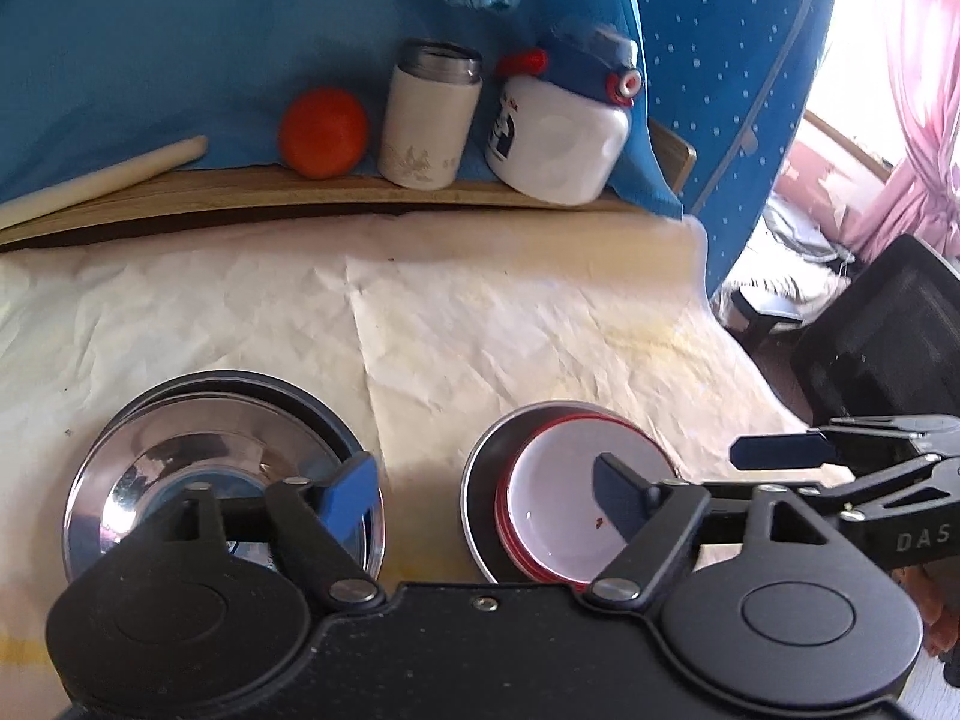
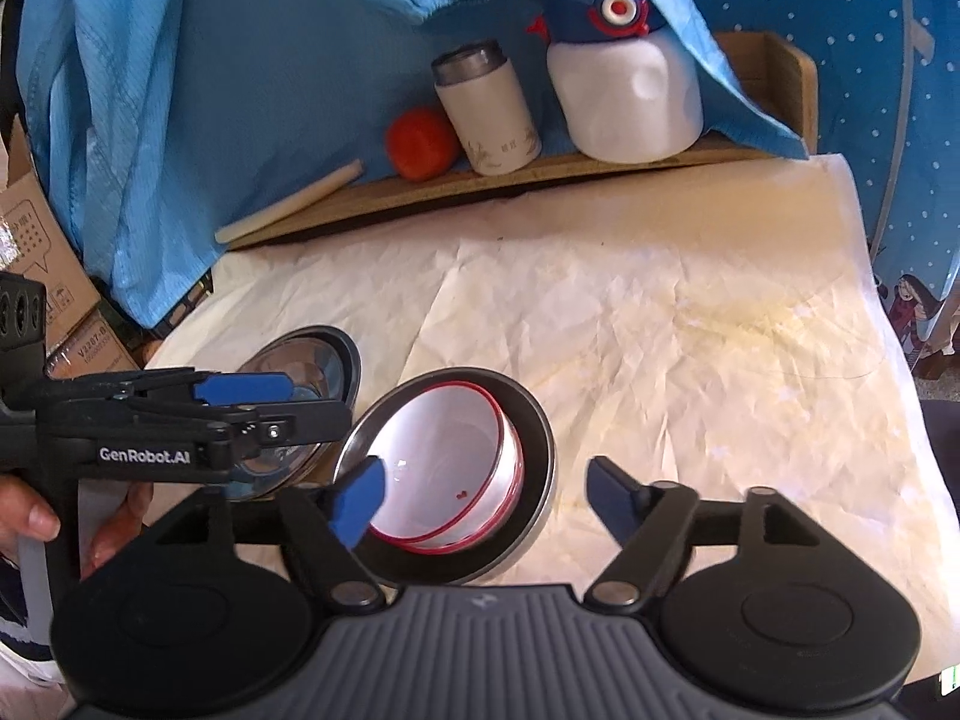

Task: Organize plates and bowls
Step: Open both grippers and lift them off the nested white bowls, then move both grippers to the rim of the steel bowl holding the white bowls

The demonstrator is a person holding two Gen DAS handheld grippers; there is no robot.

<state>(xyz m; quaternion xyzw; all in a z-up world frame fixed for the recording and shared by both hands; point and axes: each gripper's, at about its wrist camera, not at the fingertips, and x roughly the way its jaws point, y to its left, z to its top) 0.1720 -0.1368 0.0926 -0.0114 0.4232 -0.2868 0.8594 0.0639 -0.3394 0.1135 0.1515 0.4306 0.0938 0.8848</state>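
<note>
A shiny steel bowl sits nested in a dark-rimmed one on the left of the paper-covered table. To its right, white bowls with red rims are stacked inside a dark-rimmed steel dish. My left gripper hovers open above the gap between the two stacks, with nothing between its fingers. My right gripper is open over the right edge of the white bowls and the dish, also with nothing in it. The steel bowl lies partly behind the left gripper.
A wooden ledge at the back carries an orange, a white flask, a white jug and a pale stick. Blue cloth hangs behind. A black chair stands off the right edge, and cardboard boxes off the left.
</note>
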